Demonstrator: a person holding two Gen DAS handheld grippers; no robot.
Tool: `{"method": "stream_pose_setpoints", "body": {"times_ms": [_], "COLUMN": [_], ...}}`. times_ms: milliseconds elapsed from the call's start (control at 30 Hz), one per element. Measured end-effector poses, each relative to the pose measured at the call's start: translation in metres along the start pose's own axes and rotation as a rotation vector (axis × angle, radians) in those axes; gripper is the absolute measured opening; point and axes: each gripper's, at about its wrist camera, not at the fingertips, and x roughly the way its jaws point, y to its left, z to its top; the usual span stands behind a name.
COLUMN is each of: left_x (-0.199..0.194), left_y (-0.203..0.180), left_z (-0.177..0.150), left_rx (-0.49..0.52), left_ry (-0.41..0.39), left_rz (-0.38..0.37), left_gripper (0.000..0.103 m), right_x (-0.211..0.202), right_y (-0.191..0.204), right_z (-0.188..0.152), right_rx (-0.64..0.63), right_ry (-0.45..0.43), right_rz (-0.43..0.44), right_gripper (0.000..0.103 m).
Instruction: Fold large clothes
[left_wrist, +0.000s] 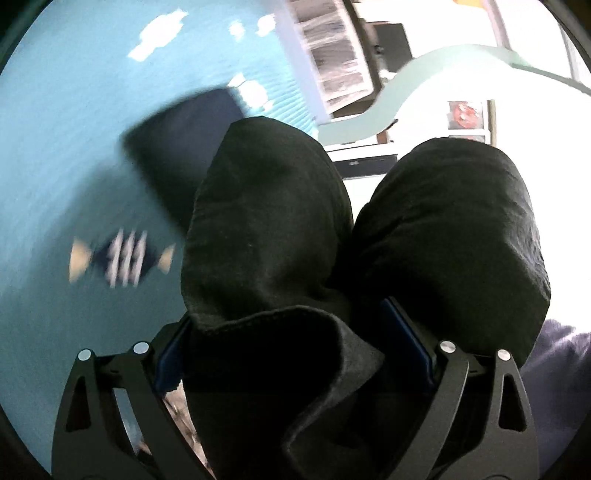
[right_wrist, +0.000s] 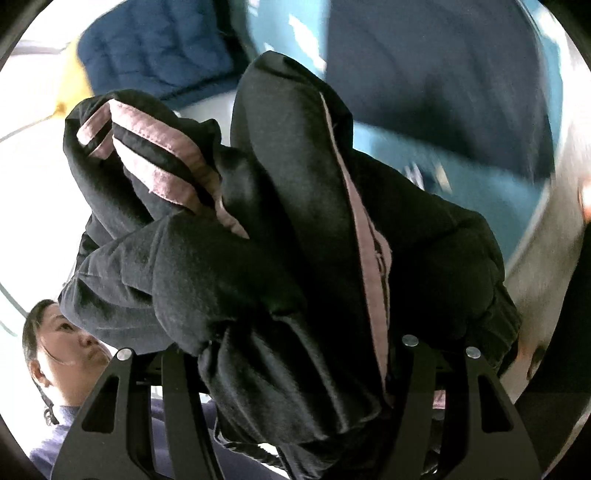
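A thick black garment (left_wrist: 266, 221) fills the left wrist view, bunched in two humps over my left gripper (left_wrist: 291, 306). It is packed between the blue pads (left_wrist: 170, 362), which stand wide and press on it, and the fingertips are hidden under the cloth. In the right wrist view the same black garment (right_wrist: 288, 236), with pink trim (right_wrist: 365, 251) along its seams, is bundled up in my right gripper (right_wrist: 295, 325), which is shut on it. Both bundles hang in the air above the blue bed cover (left_wrist: 74, 147).
A dark navy folded cloth (left_wrist: 177, 147) and a small striped patch (left_wrist: 122, 258) lie on the bed cover. Shelving (left_wrist: 332, 55) and bright furniture stand beyond. A person (right_wrist: 62, 343) is at lower left in the right wrist view, a blue quilted item (right_wrist: 155, 44) above.
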Motion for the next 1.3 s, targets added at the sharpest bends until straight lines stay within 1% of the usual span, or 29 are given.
{"method": "stream_pose_setpoints", "body": {"times_ms": [100,133,200,267,300,333,367,400,433,467,500,533,567,600,667,700,767,800,833,867,900,933,967,1033,1067,1133,1167,1233,1300], "left_x": [0.025,0.032,0.057,0.082,0.096,0.108,0.117,0.12,0.119,0.11,0.101,0.089,0.079,0.066,0.056,0.059,0.083,0.092,0.113,0.132,0.156,0.183,0.198,0.205,0.205,0.197,0.194,0.193,0.188], "left_y": [-0.016,-0.018,-0.013,0.002,0.02,0.042,0.064,0.08,0.095,0.097,0.088,0.068,0.049,0.021,-0.032,-0.049,-0.096,-0.107,-0.121,-0.126,-0.126,-0.115,-0.102,-0.09,-0.085,-0.076,-0.076,-0.075,-0.076], "left_z": [0.065,0.083,0.127,0.155,0.171,0.183,0.192,0.196,0.197,0.196,0.195,0.193,0.19,0.185,0.179,0.179,0.184,0.182,0.184,0.185,0.189,0.193,0.195,0.2,0.205,0.212,0.213,0.211,0.206], "left_rx": [0.074,0.081,0.086,0.061,0.018,-0.048,-0.12,-0.185,-0.273,-0.307,-0.279,-0.186,-0.113,-0.014,0.121,0.157,0.26,0.29,0.329,0.354,0.37,0.354,0.332,0.334,0.306,0.225,0.219,0.256,0.276], "left_ry": [-0.001,0.001,0.007,0.005,0.0,-0.028,-0.055,-0.075,-0.103,-0.161,-0.204,-0.233,-0.261,-0.283,-0.295,-0.28,-0.219,-0.184,-0.128,-0.088,-0.023,0.06,0.078,0.066,0.059,0.043,0.046,0.04,0.012], "left_rz": [-0.016,-0.021,-0.015,0.006,0.039,0.109,0.207,0.277,0.297,0.266,0.239,0.212,0.221,0.223,0.153,0.132,0.099,0.082,0.052,0.054,0.077,0.131,0.153,0.134,0.138,0.113,0.11,0.133,0.124], "left_gripper": [0.092,0.092,0.092,0.092,0.092,0.092,0.092,0.092,0.092,0.092,0.091,0.091,0.091,0.092,0.092,0.092,0.092,0.092,0.092,0.092,0.092,0.092,0.092,0.09,0.085,0.079,0.076,0.074,0.074], "right_x": [-0.022,-0.029,-0.038,-0.043,-0.046,-0.048,-0.051,-0.052,-0.052,-0.05,-0.05,-0.051,-0.052,-0.052,-0.048,-0.057,-0.052,-0.049,-0.05,-0.046,-0.044,-0.046,-0.053,-0.07,-0.081,-0.095,-0.098,-0.091,-0.066], "right_y": [0.02,0.022,0.018,0.005,-0.007,-0.021,-0.046,-0.065,-0.085,-0.112,-0.12,-0.124,-0.124,-0.125,-0.126,-0.129,-0.126,-0.122,-0.118,-0.109,-0.103,-0.097,-0.096,-0.082,-0.077,-0.066,-0.054,-0.024,0.005], "right_z": [0.042,0.059,0.087,0.118,0.134,0.151,0.172,0.186,0.199,0.213,0.219,0.224,0.23,0.234,0.234,0.229,0.23,0.228,0.226,0.223,0.22,0.218,0.212,0.199,0.192,0.176,0.166,0.139,0.122], "right_rx": [-0.062,-0.082,-0.091,-0.069,-0.058,-0.057,-0.024,0.021,0.067,0.143,0.175,0.193,0.182,0.174,0.155,0.136,0.118,0.113,0.103,0.093,0.083,0.075,0.06,0.023,-0.002,-0.043,-0.074,-0.186,-0.299], "right_ry": [-0.076,-0.098,-0.132,-0.166,-0.179,-0.192,-0.215,-0.233,-0.245,-0.268,-0.294,-0.333,-0.352,-0.346,-0.316,-0.292,-0.267,-0.266,-0.28,-0.294,-0.308,-0.321,-0.34,-0.366,-0.394,-0.435,-0.461,-0.466,-0.436], "right_rz": [0.018,0.025,0.038,0.035,0.021,-0.01,-0.057,-0.083,-0.107,-0.091,-0.075,-0.065,-0.063,-0.063,-0.08,-0.102,-0.149,-0.17,-0.199,-0.231,-0.268,-0.299,-0.34,-0.408,-0.465,-0.545,-0.582,-0.591,-0.552], "right_gripper": [0.058,0.058,0.058,0.059,0.061,0.063,0.063,0.063,0.064,0.067,0.071,0.073,0.074,0.074,0.073,0.075,0.081,0.083,0.083,0.083,0.084,0.084,0.084,0.085,0.085,0.085,0.085,0.085,0.085]}}
